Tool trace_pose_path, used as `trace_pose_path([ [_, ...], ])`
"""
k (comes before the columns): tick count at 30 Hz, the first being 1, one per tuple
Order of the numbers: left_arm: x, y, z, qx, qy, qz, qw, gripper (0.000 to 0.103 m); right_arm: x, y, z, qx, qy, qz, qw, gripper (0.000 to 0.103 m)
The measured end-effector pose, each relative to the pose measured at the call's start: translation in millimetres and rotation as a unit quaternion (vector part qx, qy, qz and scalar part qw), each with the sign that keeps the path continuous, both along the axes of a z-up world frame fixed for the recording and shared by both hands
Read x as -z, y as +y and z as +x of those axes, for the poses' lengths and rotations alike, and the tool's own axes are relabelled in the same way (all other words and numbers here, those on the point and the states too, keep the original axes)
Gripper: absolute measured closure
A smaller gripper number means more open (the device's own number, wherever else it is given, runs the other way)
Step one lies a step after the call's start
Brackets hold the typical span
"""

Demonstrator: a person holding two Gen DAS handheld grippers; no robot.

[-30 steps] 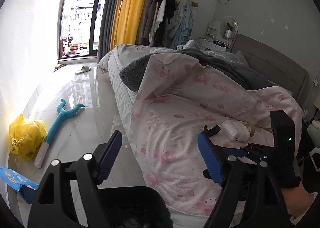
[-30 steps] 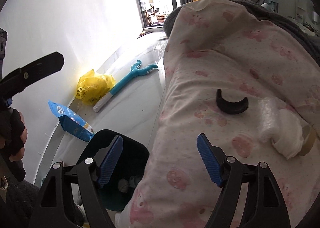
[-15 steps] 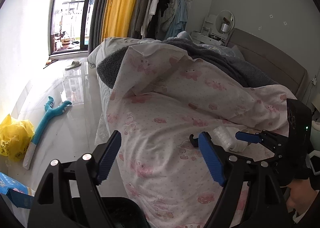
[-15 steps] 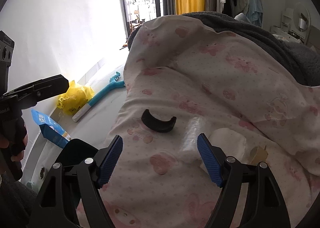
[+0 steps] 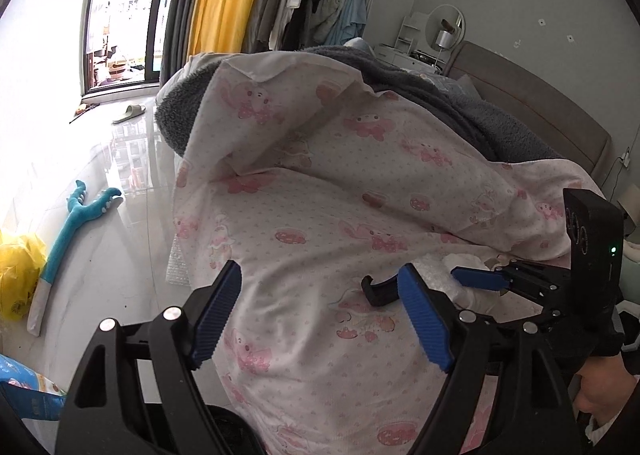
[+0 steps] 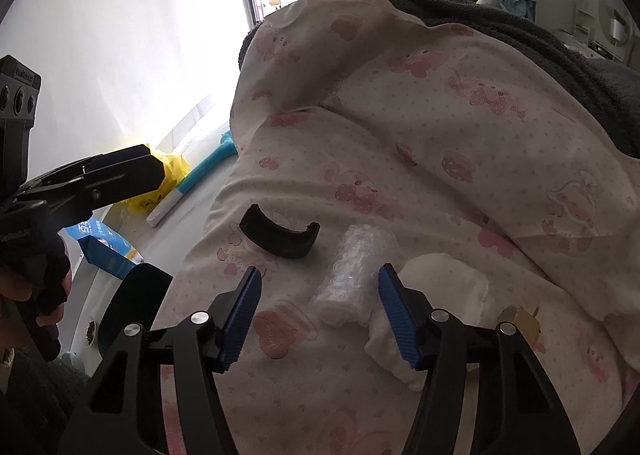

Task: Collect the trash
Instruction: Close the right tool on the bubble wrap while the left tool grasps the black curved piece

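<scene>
Below you, a pink-printed quilt (image 6: 420, 159) covers the bed, with pale floor (image 5: 100, 215) at the left. Your right gripper (image 6: 320, 309) is spread wide and empty, its pads either side of a bubble-wrap wad (image 6: 352, 275) at lower centre; a black curved piece (image 6: 278, 233) lies just left, white tissue (image 6: 444, 287) just right. Your left gripper (image 5: 316, 315) is also spread, holding nothing. Only the right view shows the dark bin (image 6: 132, 303) at lower left.

Blue packet (image 6: 105, 246) on floor: white characters, too blurred to read.
Yellow bag (image 5: 16, 275): dark round print, unreadable.
Bedspread (image 6: 400, 159): cartoon prints, no legible words.
</scene>
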State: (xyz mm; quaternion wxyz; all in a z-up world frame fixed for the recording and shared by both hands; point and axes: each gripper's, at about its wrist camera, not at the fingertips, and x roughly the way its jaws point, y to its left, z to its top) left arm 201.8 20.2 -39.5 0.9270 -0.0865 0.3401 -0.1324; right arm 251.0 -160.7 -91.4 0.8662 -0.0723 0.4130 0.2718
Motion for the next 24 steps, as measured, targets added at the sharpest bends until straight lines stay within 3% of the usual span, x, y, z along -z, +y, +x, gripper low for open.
trace_pose_path([
  [7, 6, -9, 9, 0.008, 0.008, -0.002, 0.9999, 0.02, 13, -4, 10, 0.005, 0.014, -0.017, 1.0, 0.061],
  [13, 11, -18, 11, 0.013, 0.013, -0.001, 0.9998, 0.018, 13, -8, 11, 0.011, 0.017, -0.002, 1.0, 0.061],
  [16, 12, -20, 11, 0.015, 0.013, 0.003, 0.9998, 0.018, 11, -11, 11, 0.018, 0.008, -0.003, 1.0, 0.066],
  [24, 16, -29, 14, 0.02, 0.016, 0.002, 0.9997, 0.016, -12, -29, 10, 0.036, -0.012, 0.039, 0.998, 0.067],
])
